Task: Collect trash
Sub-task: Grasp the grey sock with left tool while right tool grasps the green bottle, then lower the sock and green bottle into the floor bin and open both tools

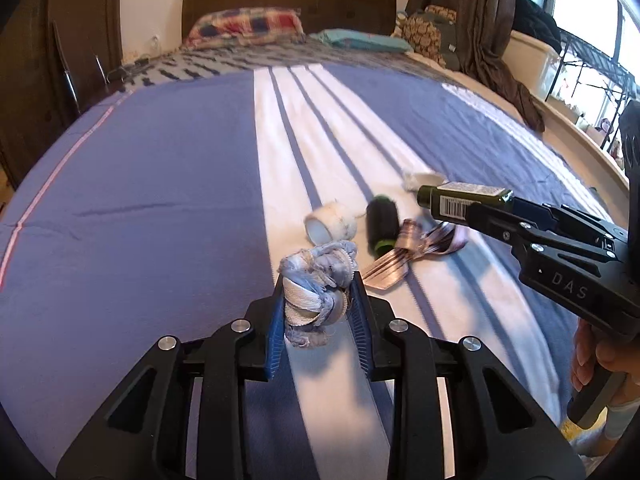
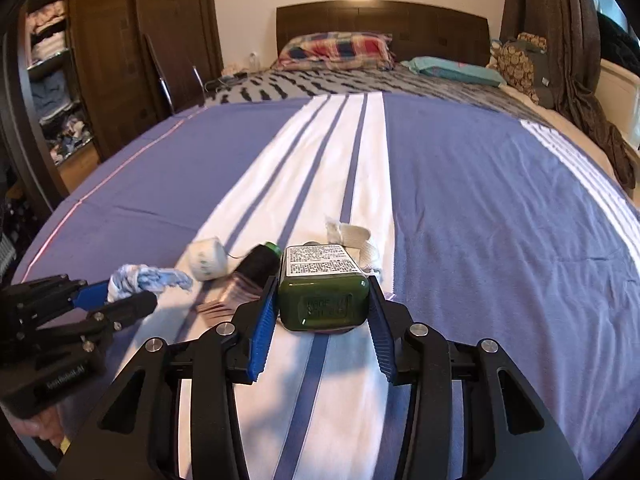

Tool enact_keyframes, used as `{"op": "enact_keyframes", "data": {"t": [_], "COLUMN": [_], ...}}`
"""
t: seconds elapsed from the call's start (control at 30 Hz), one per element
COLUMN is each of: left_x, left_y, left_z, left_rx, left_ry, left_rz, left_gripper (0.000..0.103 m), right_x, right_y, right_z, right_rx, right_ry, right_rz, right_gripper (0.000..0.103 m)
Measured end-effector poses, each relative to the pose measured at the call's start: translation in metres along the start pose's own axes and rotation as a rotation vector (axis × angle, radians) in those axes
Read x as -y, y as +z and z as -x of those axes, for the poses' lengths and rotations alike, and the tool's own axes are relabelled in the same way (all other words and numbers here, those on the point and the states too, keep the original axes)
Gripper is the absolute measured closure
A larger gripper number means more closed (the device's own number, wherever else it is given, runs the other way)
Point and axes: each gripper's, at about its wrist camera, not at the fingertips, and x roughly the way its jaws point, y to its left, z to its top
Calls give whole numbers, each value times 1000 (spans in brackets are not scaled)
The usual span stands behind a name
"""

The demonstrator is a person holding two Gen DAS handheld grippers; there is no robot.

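Both grippers hold trash above a blue-and-white striped bedspread.

The left gripper is clenched on a crumpled blue-white rag, its blue pads pressing both sides. The right gripper grips a dark green bottle by its base, neck pointing away. On the white stripe between and beyond them lie a roll of tape, a black spool with green ends, a shiny foil wrapper and a white cloth scrap.
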Motion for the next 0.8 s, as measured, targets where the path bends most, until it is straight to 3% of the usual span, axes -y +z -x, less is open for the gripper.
{"op": "enact_keyframes", "data": {"t": [0.3, 0.8], "left_x": [23, 58], "left_y": [-20, -101], "left_z": [82, 177], "left_rx": [82, 135], "left_ry": [9, -15], "left_rz": [-40, -100], "left_gripper": [75, 75], "right_x": [-12, -29], "right_y": [-9, -94], "right_z": [80, 193], "right_rx": [78, 142], "right_ry": [17, 56], "right_rz": [23, 45], "right_gripper": [59, 59]}}
